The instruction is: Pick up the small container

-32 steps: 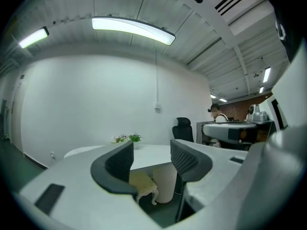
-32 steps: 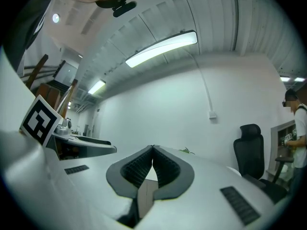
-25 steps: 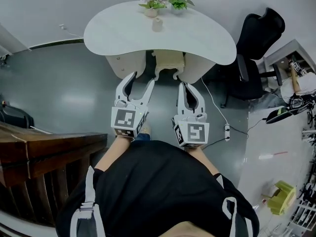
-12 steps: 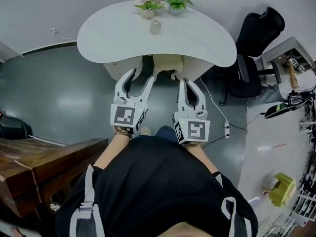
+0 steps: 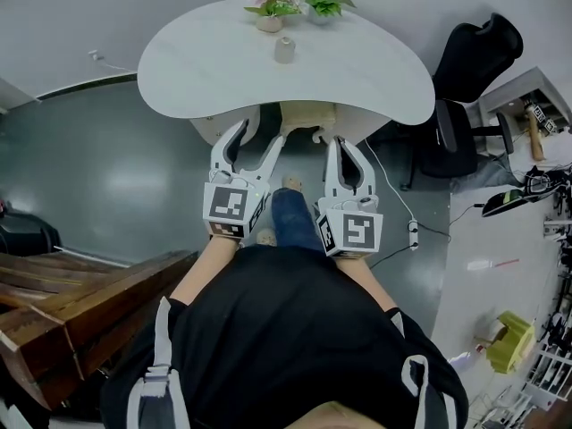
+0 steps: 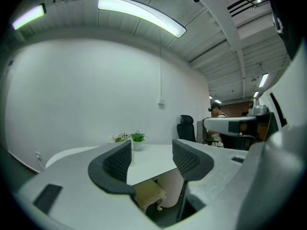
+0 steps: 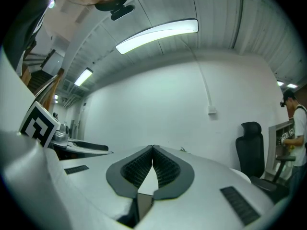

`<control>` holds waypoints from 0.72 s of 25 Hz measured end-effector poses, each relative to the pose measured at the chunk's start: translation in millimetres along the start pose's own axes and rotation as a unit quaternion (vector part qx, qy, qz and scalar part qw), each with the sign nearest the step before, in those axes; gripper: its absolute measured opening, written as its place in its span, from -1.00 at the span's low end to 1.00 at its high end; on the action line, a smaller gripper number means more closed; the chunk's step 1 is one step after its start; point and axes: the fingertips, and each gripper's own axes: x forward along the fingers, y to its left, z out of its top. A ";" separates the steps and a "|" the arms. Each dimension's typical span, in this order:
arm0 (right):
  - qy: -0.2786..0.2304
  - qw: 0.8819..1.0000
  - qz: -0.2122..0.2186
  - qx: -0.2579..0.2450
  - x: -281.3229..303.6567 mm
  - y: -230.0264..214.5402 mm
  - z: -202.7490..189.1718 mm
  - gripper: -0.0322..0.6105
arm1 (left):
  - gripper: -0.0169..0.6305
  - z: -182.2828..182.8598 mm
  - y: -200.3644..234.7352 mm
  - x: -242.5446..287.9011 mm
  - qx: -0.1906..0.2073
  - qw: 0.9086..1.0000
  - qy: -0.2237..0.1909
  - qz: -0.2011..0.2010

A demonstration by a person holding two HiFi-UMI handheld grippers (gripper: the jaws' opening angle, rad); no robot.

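– Far across the white table [image 5: 206,61], near the two little plants [image 5: 295,5], stands the small container [image 5: 284,50]. Do you see it?

– Yes. It stands up straight, all by itself, just in front of the plants. Nobody is touching it.

– Where are the grippers?

– Both are on the near side, low down, in front of the table's near edge. They are well apart from the container. The person's leg [image 5: 291,217] shows between them.

– What is the left gripper [image 5: 259,134] doing?

– Its jaws are wide and opening more. Nothing is between them, only the table far off.

– And the right gripper [image 5: 344,143]?

– Its jaws are pressed together at the tips. It holds nothing.

– So which step is this?

– I think it is the very start, the getting-close part. The pick-up has not begun yet.

– What comes next?

– A gripper has to go up over the table and reach far in. The left one looks ready, because it is wide. It should slide its jaws around the container, one on each side, then squeeze and lift.

– Anything to watch?

– The plants are close behind. Reaching too far could bump them.
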 end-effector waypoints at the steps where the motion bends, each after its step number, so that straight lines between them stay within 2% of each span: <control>1: 0.000 1.000 0.001 0.000 4.7 -1.0 -1.1 -0.83 | -0.14 -1.4 2.8 4.1 0.001 1.000 0.002 0.001; 10: 0.004 1.000 0.008 0.002 63.1 -25.5 -11.5 -0.83 | -0.10 -5.0 29.7 59.8 -0.002 1.000 0.010 0.009; 18: 0.013 1.000 0.021 0.002 133.5 -69.1 -26.5 -0.83 | -0.10 2.3 50.2 131.2 0.005 1.000 0.000 0.019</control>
